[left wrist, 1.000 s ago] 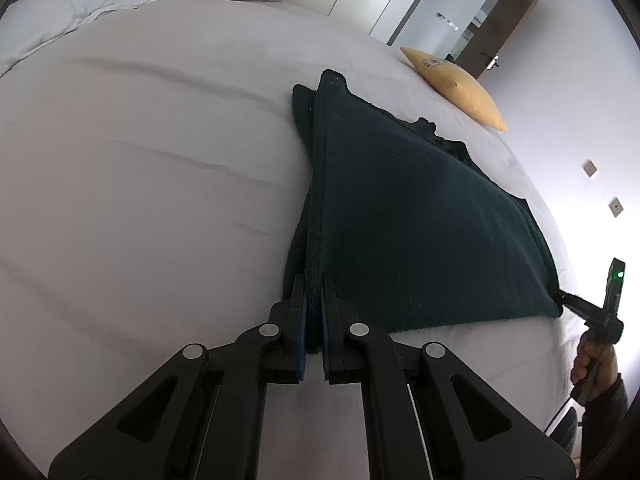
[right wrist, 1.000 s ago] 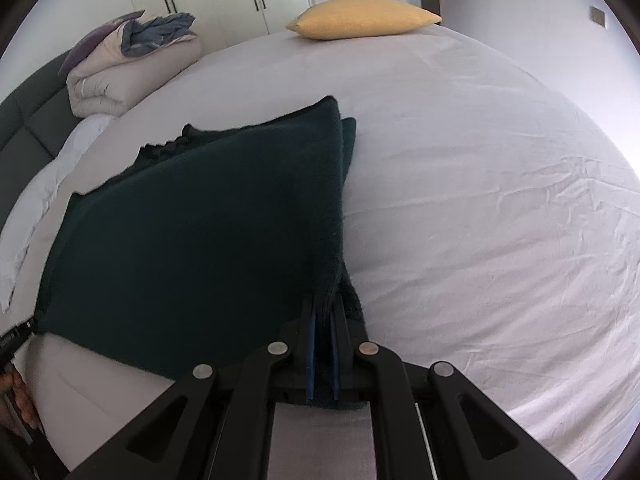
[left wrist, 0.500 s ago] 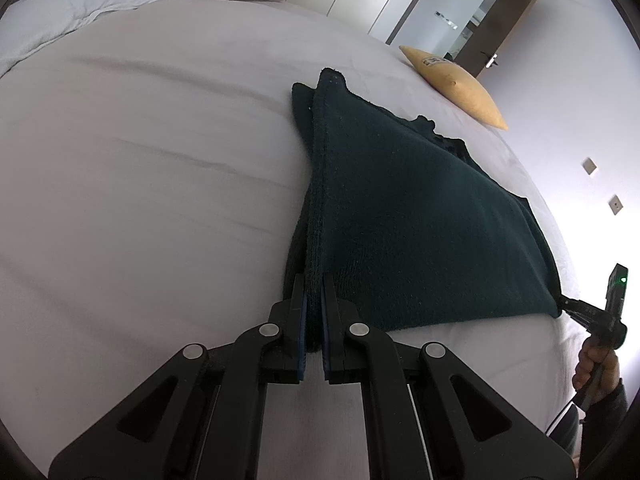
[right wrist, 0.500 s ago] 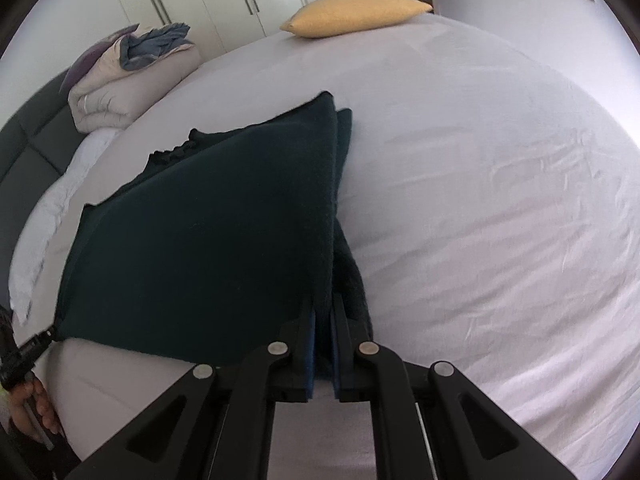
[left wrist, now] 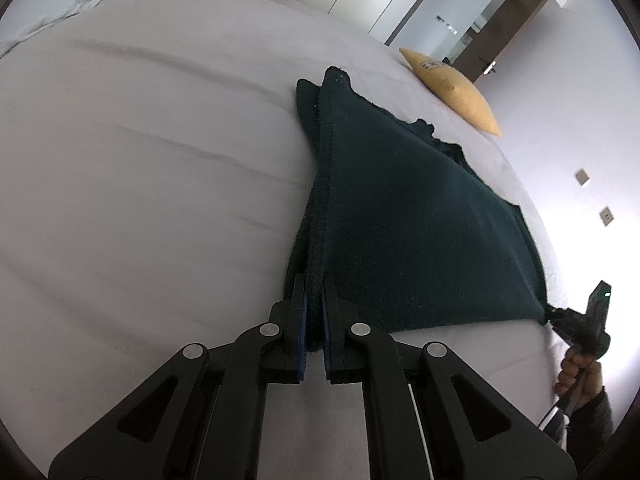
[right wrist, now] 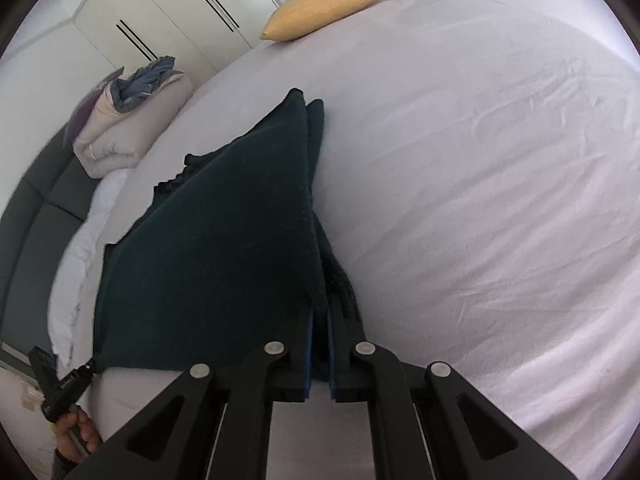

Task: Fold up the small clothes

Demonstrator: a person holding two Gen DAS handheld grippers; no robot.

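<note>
A dark green knitted garment (left wrist: 404,216) lies folded on the white bed sheet (left wrist: 140,184). My left gripper (left wrist: 314,292) is shut on its near left corner. My right gripper (right wrist: 320,312) is shut on its near right corner; the garment (right wrist: 224,248) stretches from it to the left. Both near corners are lifted a little off the sheet, and the cloth is taut between them. The right gripper also shows at the right edge of the left wrist view (left wrist: 550,312), the left gripper at the lower left of the right wrist view (right wrist: 93,366).
A yellow pillow (right wrist: 328,6) lies at the far side of the bed. A folded beige duvet with a blue cloth (right wrist: 132,128) sits at the head end, by a white pillow (right wrist: 80,264) and a dark headboard (right wrist: 28,208). Wardrobes and a door stand behind.
Both grippers keep their hold. The right gripper has risen and tilted, lifting its corner; the garment looks more raised and taut. The left view has hardly changed.
</note>
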